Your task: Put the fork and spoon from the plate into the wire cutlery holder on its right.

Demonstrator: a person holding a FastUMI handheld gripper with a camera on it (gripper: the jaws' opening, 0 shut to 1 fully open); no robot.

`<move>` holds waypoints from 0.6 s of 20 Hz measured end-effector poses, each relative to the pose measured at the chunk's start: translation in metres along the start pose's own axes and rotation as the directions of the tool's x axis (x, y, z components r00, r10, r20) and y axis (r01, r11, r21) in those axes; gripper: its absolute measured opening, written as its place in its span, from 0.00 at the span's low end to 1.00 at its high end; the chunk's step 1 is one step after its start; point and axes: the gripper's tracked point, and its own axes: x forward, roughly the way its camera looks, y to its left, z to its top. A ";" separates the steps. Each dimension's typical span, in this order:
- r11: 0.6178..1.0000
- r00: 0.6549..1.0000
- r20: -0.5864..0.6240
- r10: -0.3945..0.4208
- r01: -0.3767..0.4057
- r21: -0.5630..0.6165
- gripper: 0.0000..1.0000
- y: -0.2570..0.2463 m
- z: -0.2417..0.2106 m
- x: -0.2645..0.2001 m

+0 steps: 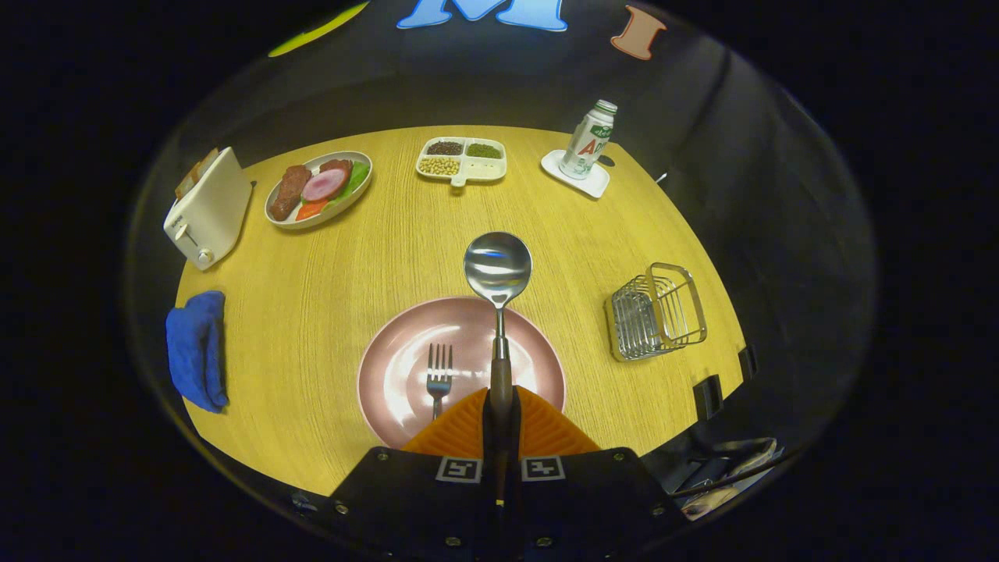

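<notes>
We saw the tool closed on the spoon, both fingers pressing on its dark handle. The spoon pointed straight ahead from the fingers, its bowl held above the far rim of the pink plate and the wooden surface beyond it. The fork lay on the plate just left of the spoon's handle, tines pointing away from the tool and its handle end hidden behind the left finger. The wire cutlery holder stood on the surface to the right of the plate, well apart from it and near the surface's right edge.

Farther off we noted a white toaster and a blue cloth on the left, a dish of meat and vegetables, a divided tray of grains, and a bottle standing on a white coaster.
</notes>
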 end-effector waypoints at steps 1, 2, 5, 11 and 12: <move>1.000 1.000 0.007 -0.008 0.008 0.012 0.04 -0.006 0.004 -0.002; 1.000 1.000 0.010 -0.019 0.019 0.023 0.04 -0.014 0.007 -0.003; 0.997 0.998 0.014 -0.060 0.060 0.051 0.04 -0.040 0.015 -0.006; 0.984 0.992 -0.019 -0.127 0.128 0.121 0.04 -0.097 0.018 0.000; 0.982 0.991 -0.028 -0.135 0.137 0.132 0.04 -0.106 0.017 0.002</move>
